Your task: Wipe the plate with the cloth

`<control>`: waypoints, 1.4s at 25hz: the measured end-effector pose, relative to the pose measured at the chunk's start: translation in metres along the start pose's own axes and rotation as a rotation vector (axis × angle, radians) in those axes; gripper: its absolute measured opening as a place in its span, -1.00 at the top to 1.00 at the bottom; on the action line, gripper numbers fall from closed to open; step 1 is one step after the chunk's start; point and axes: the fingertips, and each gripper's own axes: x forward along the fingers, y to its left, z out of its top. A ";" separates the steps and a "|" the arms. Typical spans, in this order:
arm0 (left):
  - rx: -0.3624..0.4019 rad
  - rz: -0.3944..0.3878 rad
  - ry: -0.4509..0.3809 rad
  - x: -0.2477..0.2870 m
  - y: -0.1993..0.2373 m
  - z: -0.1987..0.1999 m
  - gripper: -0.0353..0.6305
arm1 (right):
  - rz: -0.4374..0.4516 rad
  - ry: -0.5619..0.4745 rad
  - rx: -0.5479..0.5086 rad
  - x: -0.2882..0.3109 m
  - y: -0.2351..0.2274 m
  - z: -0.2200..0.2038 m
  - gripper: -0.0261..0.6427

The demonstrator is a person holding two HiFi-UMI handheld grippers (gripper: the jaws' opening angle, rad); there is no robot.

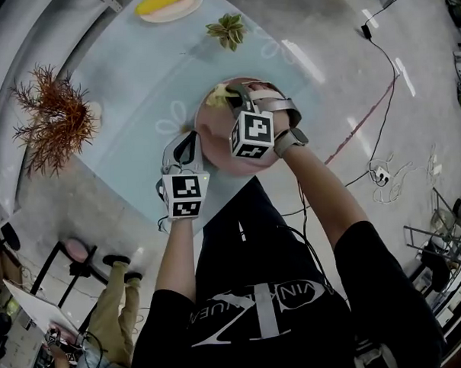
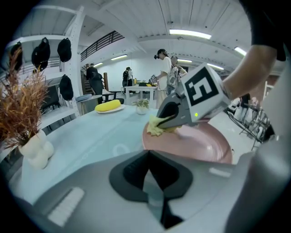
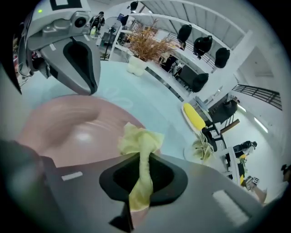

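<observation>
Tabletop [image 1: 134, 77]: cloth [image 3: 138, 139] lengthwise along right gripper [image 3: 142, 164]

table [image 1: 134, 77]: plate [image 1: 215, 138] at centre | cloth [image 1: 218, 95] on plate at 11 o'clock, in right gripper [image 1: 233, 94]; left gripper [image 1: 189, 140] on rim at 9 | dried plant [image 1: 56, 118] beyond, 9; dish [image 1: 169, 4] at 11

The pale blue, glossy worktop [image 1: 134, 77] ran from the upper centre of the head view down to the lower left, with faint flower outlines [image 1: 174, 117] on its surface. At the top edge lay a small plate [image 1: 194, 7] bearing a yellow item [image 1: 164, 1]. Just right of it stood a small green plant [image 1: 227, 29]. At the left edge, a rust-brown dried plant [image 1: 56, 118] rose from a white vase [image 2: 37, 150]. A pink plate [image 1: 217, 134] sat at the worktop's lower edge, mid-frame.
</observation>
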 end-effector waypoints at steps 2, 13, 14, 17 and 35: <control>0.003 -0.005 -0.001 0.001 -0.001 0.001 0.89 | -0.018 0.027 0.019 -0.001 -0.007 -0.013 0.79; -0.002 -0.009 -0.001 0.001 -0.002 0.000 0.89 | -0.079 0.133 0.120 -0.017 -0.009 -0.058 0.79; 0.000 -0.008 -0.002 0.001 -0.003 0.001 0.89 | -0.080 0.137 0.129 -0.019 -0.009 -0.061 0.79; 0.002 -0.006 -0.002 0.000 -0.003 0.001 0.89 | -0.080 0.148 0.157 -0.025 -0.005 -0.069 0.79; -0.027 0.000 -0.003 -0.001 -0.002 0.001 0.89 | -0.019 0.221 0.364 -0.068 0.044 -0.105 0.80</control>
